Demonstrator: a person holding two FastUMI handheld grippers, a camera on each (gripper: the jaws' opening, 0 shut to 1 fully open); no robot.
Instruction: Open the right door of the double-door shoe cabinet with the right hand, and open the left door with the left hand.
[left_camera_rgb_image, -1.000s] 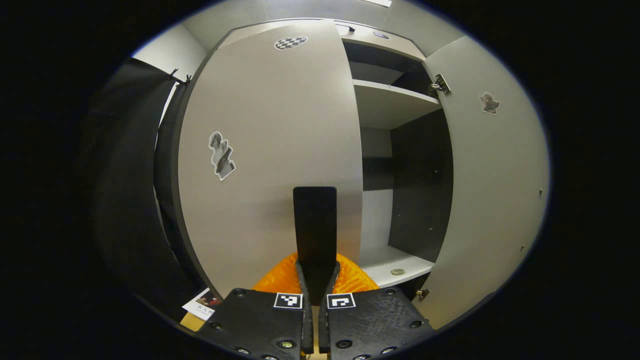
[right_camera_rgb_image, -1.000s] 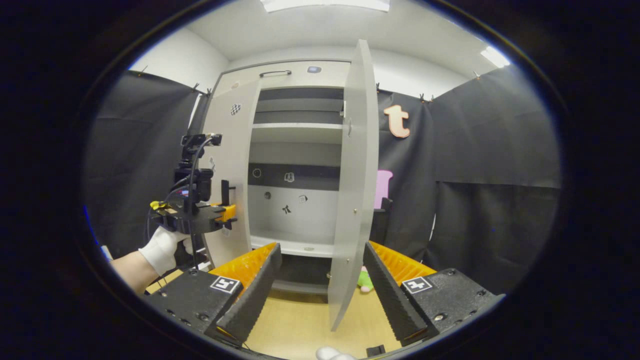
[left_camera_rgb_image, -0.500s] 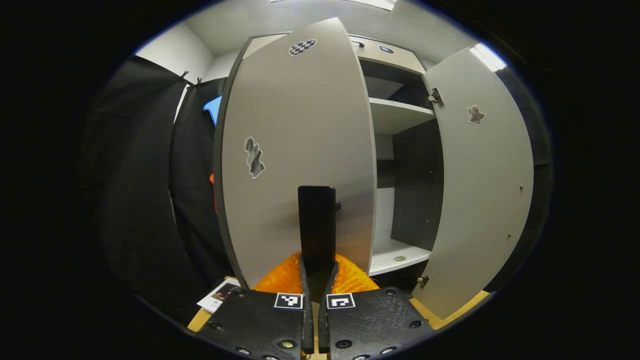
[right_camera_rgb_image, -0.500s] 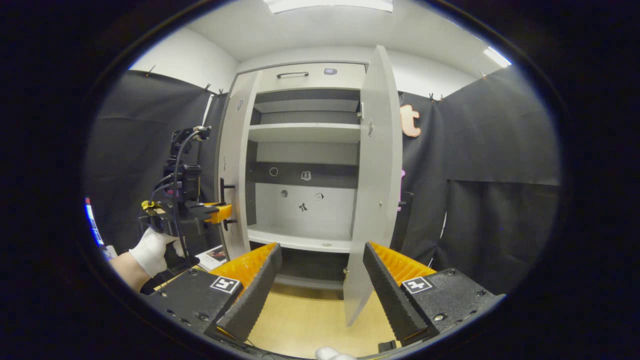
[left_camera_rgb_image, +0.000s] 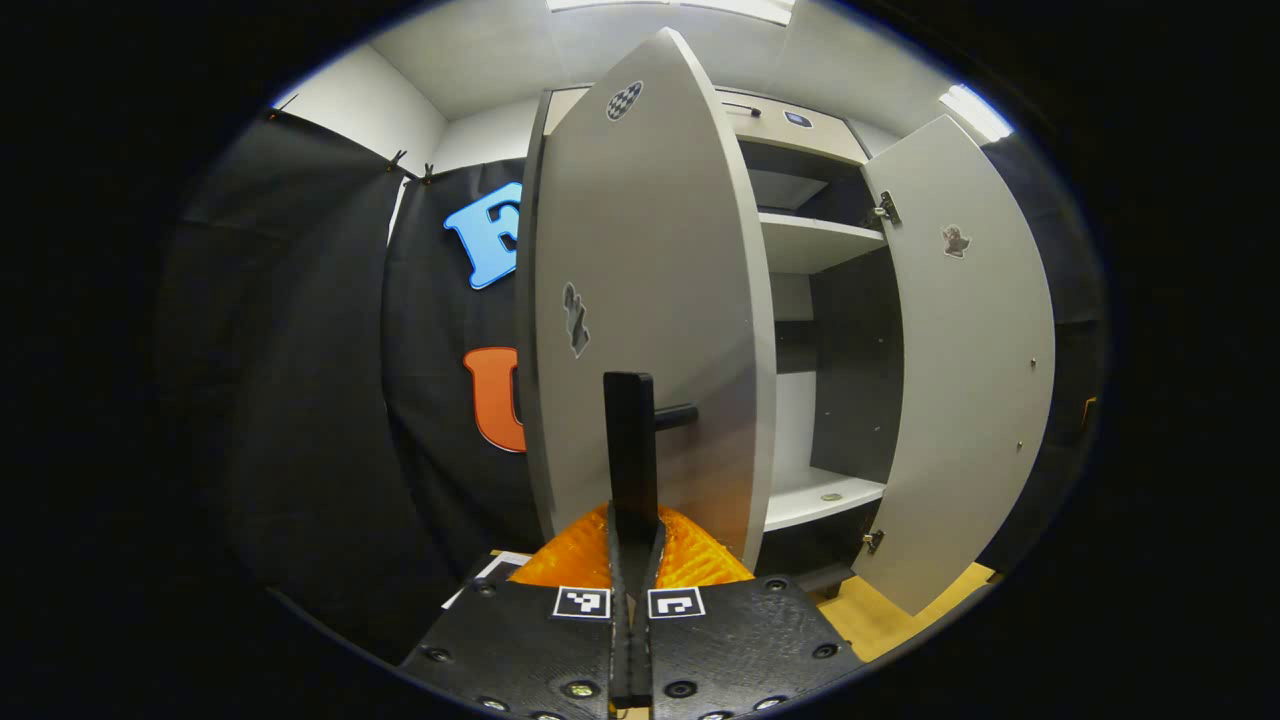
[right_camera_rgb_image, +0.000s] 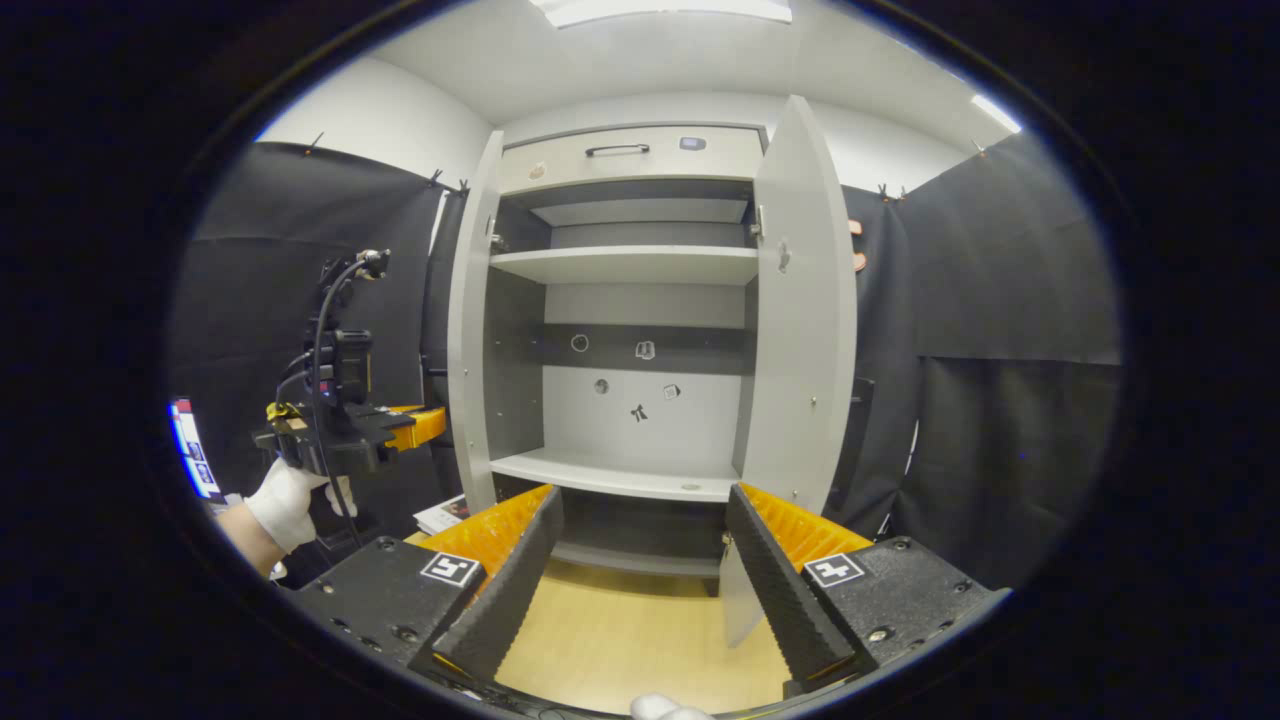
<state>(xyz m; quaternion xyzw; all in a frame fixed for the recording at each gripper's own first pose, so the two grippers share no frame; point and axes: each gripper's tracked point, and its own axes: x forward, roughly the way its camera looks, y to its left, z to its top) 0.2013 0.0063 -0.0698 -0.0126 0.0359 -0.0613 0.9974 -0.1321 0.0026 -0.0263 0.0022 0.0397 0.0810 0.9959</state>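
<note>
Left tongs (left_camera_rgb_image: 631, 500): clamping narrow on the handle (left_camera_rgb_image: 630, 440) — swinging left door (left_camera_rgb_image: 650, 300) wide.
Right tongs (right_camera_rgb_image: 640, 560): gaping wide, idle — right door (right_camera_rgb_image: 800, 320) standing open.

Smooth matt grey laminate cabinet doors (left_camera_rgb_image: 650, 300); matt black bar handle (left_camera_rgb_image: 630, 440); pale wood-grain floor (right_camera_rgb_image: 620, 640); small metal hinge (left_camera_rgb_image: 884, 208).

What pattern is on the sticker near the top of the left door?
A black-and-white checkerboard sticker on the left door, clearest in the left gripper view.
</note>
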